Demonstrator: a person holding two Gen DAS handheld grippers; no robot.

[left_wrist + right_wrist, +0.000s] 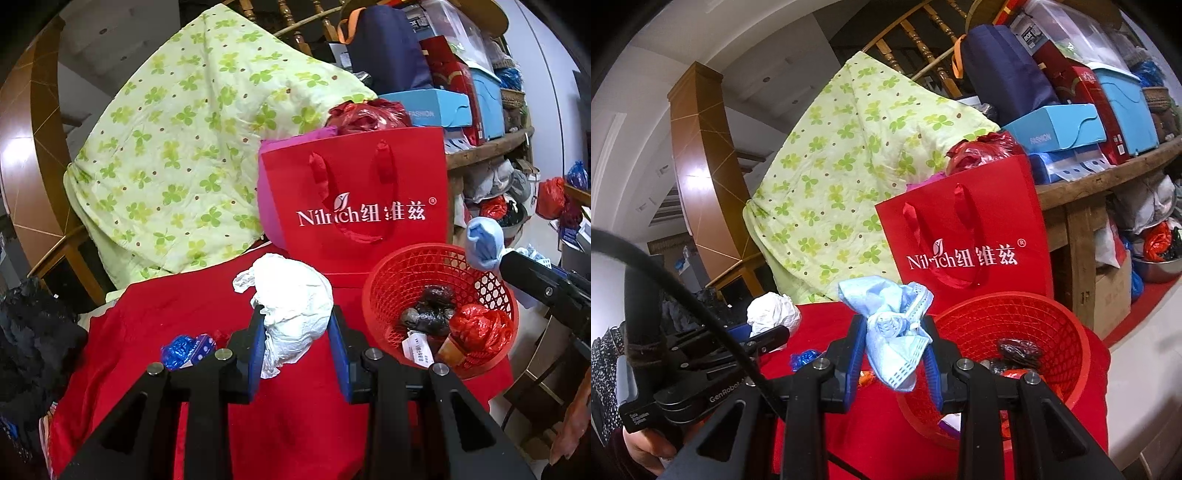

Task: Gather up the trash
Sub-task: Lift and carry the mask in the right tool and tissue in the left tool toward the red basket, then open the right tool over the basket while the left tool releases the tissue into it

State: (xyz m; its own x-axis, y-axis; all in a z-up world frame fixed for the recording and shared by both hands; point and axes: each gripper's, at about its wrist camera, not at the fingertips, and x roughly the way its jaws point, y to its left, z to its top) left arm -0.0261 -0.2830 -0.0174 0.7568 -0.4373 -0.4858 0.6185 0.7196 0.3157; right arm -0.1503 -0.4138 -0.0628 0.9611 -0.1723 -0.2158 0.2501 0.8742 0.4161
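Two handheld grippers work over a red-draped worktop [207,314]. The left gripper [297,332] pinches a crumpled white paper wad [295,295] between its blue pads, held beside the round red plastic mesh basket [388,273]. The right gripper [895,343] clamps a crumpled pale blue face mask [890,325], poised near the basket's rim [960,314].

The basket's contents are only partly readable: the left wrist view shows a dark plastic lump [432,310], a red plastic bag [476,328] and a white printed label [417,349], while the right wrist view hides most of these behind its own gripper.

A small blue foil wrapper [181,350] on the cloth is plain in the left view but nearly covered in the right.

Behind stands a red paper gift bag [354,192], with a green clover-print quilt [192,140] draped alongside.
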